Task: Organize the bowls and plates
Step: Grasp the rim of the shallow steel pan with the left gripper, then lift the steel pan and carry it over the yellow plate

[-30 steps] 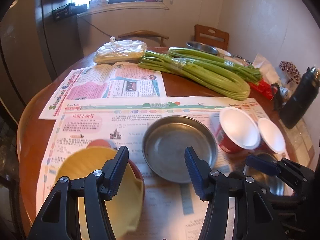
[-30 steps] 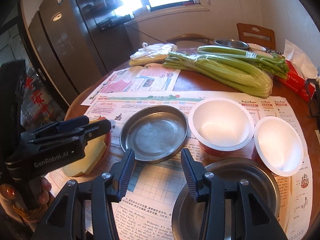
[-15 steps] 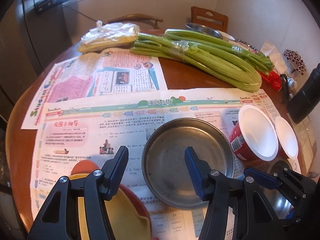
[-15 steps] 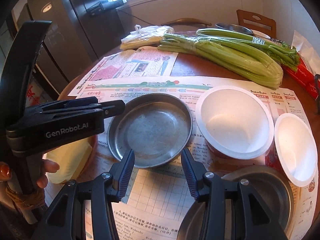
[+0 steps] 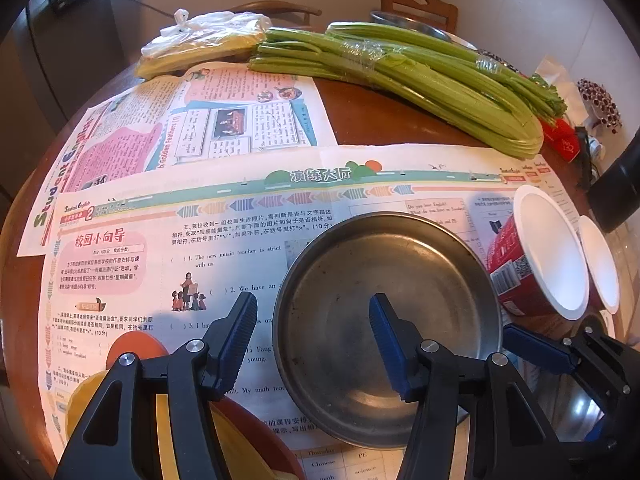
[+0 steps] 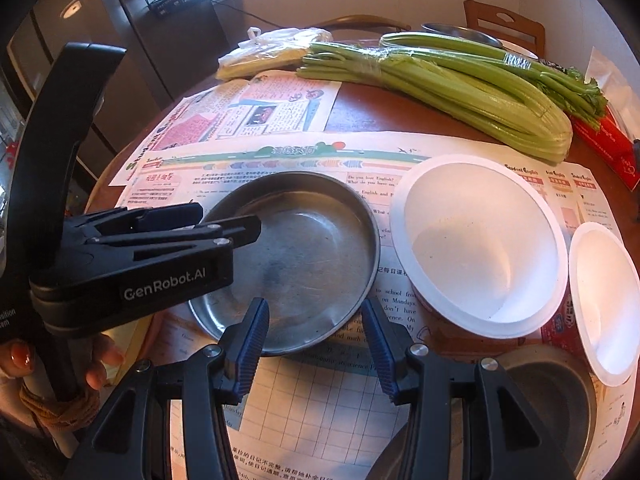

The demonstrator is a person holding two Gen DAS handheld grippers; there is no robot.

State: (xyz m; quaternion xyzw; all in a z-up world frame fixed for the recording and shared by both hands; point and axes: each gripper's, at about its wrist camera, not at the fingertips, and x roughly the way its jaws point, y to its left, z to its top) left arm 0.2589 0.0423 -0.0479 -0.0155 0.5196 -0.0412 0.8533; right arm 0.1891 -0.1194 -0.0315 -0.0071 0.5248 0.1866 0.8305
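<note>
A round metal plate (image 5: 384, 320) (image 6: 304, 256) lies on newspaper in the middle of the table. My left gripper (image 5: 314, 342) is open, straddling its left rim: one finger over the paper, one above the plate's inside. My right gripper (image 6: 316, 340) is open just short of the plate's near rim. Two white paper bowls with red sides (image 6: 480, 240) (image 6: 604, 300) stand to the right. A second metal plate (image 6: 556, 400) lies at the near right. A yellow bowl on a red one (image 5: 240, 440) sits at the near left.
Newspaper sheets (image 5: 240, 216) cover the round wooden table (image 5: 380, 120). Celery bunches (image 5: 420, 80) and a plastic bag (image 5: 200, 40) lie at the back. Red packets (image 6: 608, 140) and a dark bottle (image 5: 616, 184) stand at the right. Chairs stand behind the table.
Both grippers have moved forward and down toward the middle metal plate. The left gripper now reaches over its left rim. Both stay open.
</note>
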